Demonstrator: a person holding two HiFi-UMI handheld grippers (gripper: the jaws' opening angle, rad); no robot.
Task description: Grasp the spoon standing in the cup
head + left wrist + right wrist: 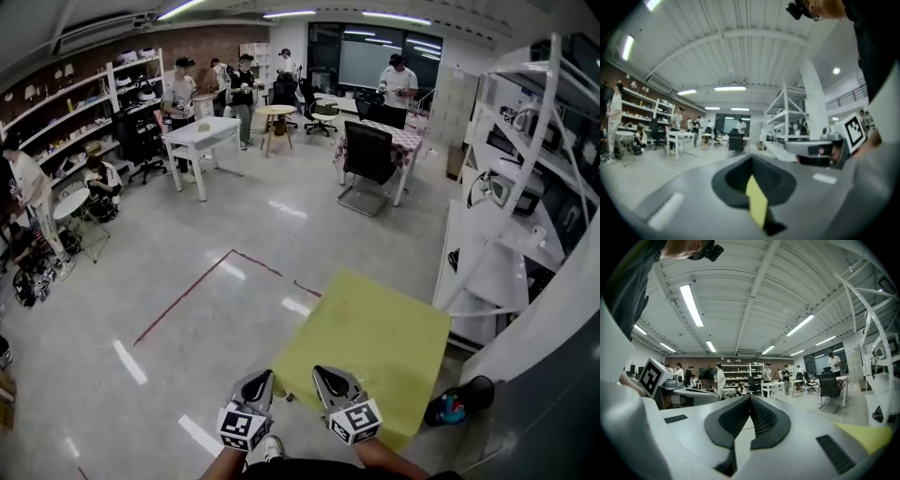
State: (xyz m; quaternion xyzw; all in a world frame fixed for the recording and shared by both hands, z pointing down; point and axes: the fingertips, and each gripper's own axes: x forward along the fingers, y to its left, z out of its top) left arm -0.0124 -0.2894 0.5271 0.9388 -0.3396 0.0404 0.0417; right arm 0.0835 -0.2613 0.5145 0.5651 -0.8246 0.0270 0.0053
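- Yellow-green desk [375,337] sits low in the middle of the head view, on a glossy grey floor [187,244].
- Over the desk's near-left corner hangs the left claw [260,379], with its marker cube [244,428] towards the person.
- Left gripper view: the left claw [751,160] is clenched, pad tips pressed together and nothing gripped. A yellow sliver of the desk [757,201] shows through the slit below the tips.
- Just beside it, over the desk's near edge, is the right claw [330,377].
- Right gripper view: the right claw [750,399] is clenched too, ribbed pads meeting at the tip, empty. The desk's yellow corner [867,437] shows low on the right.
- No view shows the spoon or the cup, so I cannot tell where they are.
- A white shelving rack [525,187] stands right of the desk, and a red tape line [202,286] runs across the floor to its left.
- Far back, people [178,94] stand around a white table [202,136].
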